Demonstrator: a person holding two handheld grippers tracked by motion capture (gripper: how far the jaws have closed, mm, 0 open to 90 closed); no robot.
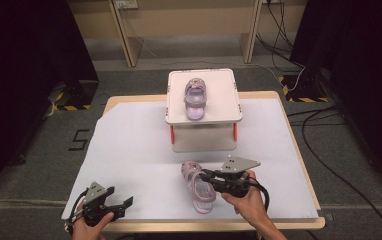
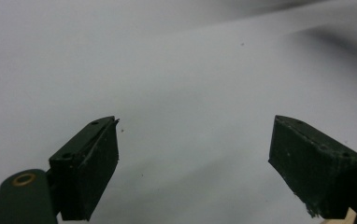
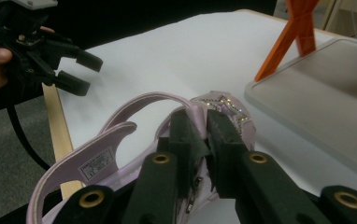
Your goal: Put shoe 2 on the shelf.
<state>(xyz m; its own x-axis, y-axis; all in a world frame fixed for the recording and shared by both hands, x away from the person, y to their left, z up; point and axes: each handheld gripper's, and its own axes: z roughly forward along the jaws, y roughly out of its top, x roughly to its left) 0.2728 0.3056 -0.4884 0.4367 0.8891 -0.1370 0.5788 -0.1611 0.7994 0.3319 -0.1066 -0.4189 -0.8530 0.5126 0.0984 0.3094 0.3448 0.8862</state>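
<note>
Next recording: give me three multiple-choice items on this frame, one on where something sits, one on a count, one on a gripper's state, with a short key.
1. Where does the far pale purple child's sandal lie?
A. on top of the white raised tray stand with orange legs
B. on the grey floor
C. between the left jaws

2. How many purple sandals are in view?
A. one
B. two
C. four

3. How does the right hand-held gripper stand?
A. wide open over bare table
B. shut on the near pale purple strapped sandal
C. lying unheld on the tray

Key: 1 A, the high view shows it resting on the stand's top surface. 2 B, one lies on the stand and one on the white table sheet. 3 B, the right gripper view shows both pads pinching the sandal's upper, while the left hand-held gripper stands open.
</note>
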